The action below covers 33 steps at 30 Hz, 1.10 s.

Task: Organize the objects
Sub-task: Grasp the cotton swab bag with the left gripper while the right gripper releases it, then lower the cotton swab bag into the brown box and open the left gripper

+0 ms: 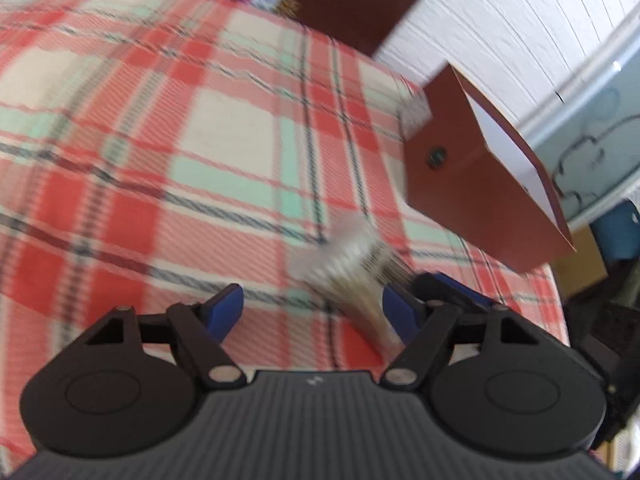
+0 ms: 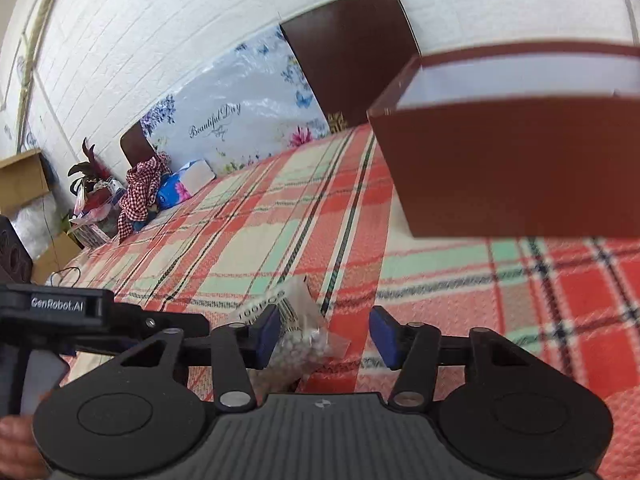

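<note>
A brown open box [image 1: 476, 184] with a white inside stands on a plaid bedspread [image 1: 160, 140]; it also shows in the right wrist view [image 2: 516, 168] at the upper right. A small clear bag of white beads [image 2: 300, 336] lies on the bedspread, blurred in the left wrist view [image 1: 352, 264]. My left gripper [image 1: 312, 308] is open, the bag close to its right finger. My right gripper [image 2: 324, 332] is open, the bag beside its left finger [image 2: 266, 332]. Neither holds anything.
A dark brown headboard [image 2: 352, 64] and a floral pillow [image 2: 240, 112] sit at the bed's far end against a white brick wall. A checked cloth [image 2: 140, 192] and clutter lie at the far left. The other gripper's handle [image 2: 56, 308] is at left.
</note>
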### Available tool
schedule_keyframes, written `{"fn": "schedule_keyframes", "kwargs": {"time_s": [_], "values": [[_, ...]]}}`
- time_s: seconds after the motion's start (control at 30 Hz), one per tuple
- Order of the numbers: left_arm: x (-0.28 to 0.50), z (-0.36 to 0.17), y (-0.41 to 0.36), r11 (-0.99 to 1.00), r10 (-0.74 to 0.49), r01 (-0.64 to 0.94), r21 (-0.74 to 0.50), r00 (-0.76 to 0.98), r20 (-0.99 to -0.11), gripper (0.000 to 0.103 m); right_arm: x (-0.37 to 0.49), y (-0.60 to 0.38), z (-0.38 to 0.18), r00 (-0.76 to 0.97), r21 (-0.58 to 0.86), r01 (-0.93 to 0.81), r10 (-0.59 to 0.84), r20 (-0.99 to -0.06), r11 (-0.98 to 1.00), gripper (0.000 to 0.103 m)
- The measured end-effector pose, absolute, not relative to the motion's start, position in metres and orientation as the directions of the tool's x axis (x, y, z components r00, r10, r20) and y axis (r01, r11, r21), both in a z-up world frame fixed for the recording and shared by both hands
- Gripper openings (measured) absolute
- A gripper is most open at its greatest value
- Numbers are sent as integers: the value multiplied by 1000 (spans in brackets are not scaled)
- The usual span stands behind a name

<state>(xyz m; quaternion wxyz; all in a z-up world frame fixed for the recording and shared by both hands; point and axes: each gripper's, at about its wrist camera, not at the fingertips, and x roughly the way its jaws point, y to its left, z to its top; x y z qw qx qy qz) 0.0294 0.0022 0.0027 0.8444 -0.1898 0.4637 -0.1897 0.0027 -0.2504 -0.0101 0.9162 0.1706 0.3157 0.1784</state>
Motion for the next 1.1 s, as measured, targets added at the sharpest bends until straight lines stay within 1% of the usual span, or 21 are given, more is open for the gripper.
{"fn": "schedule_keyframes", "kwargs": {"time_s": [0.07,0.1,0.17,0.2,0.23,0.27,0.3,0.33,0.37,0.5,0.63,0.7,0.8,0.87,0.9,0.93,0.97,1.0,1.03,1.07,1.1], "values": [[29,1,-11,863,-492,168,-476,492,-718,78,2,-251,-20,712,484,-219,477,-515,848,51],[29,1,-16,869,-485,185,-459,499,-718,77,0,-251,-22,704,511,-225,501,-504,830,47],[30,1,-15,870,-482,184,-457,508,-714,66,-5,-247,-25,694,523,-232,516,-502,820,40],[33,0,-13,866,-489,178,-468,503,-713,49,-7,-247,-26,689,540,-234,530,-495,808,35],[36,-2,-10,857,-502,172,-485,489,-713,42,-7,-246,-28,670,573,-242,562,-486,783,34],[41,-2,-6,848,-512,158,-505,485,-709,40,-7,-245,-29,666,582,-236,565,-486,778,33],[43,0,-5,841,-523,155,-518,479,-705,32,-9,-242,-29,671,578,-240,564,-482,780,30],[44,4,-6,835,-533,164,-525,476,-700,27,-11,-241,-27,675,574,-247,564,-476,781,30],[43,13,-10,841,-527,186,-507,489,-695,25,-13,-239,-23,686,567,-256,560,-465,783,28],[48,64,-41,844,-535,336,-418,563,-629,25,-18,-247,6,777,516,-285,510,-369,808,27],[71,104,-83,817,-576,444,-368,592,-564,25,-15,-269,36,882,442,-251,392,-263,861,27],[85,116,-110,805,-591,481,-348,591,-550,25,-8,-286,46,915,430,-210,332,-231,878,27],[103,125,-151,784,-612,533,-318,577,-541,26,3,-316,52,944,451,-143,259,-207,881,27],[112,123,-177,789,-595,554,-266,582,-554,35,15,-333,50,955,457,-88,205,-213,885,28],[116,119,-189,809,-559,546,-218,600,-572,54,26,-340,47,959,449,-52,171,-228,892,33],[119,113,-198,837,-509,521,-168,628,-588,63,37,-343,42,957,423,1,122,-264,906,34],[120,107,-205,859,-464,498,-124,650,-602,63,44,-343,39,963,365,33,68,-261,931,25],[120,102,-207,867,-441,488,-101,656,-612,62,46,-339,38,968,299,56,22,-252,953,27],[116,100,-207,867,-441,489,-90,670,-597,63,48,-331,38,963,239,77,-10,-268,968,30],[112,99,-204,866,-436,494,-74,675,-595,64,46,-327,39,963,210,69,-11,-268,975,49],[108,98,-203,874,-413,484,-48,687,-598,65,41,-325,38,965,210,68,-11,-261,975,58]]}}
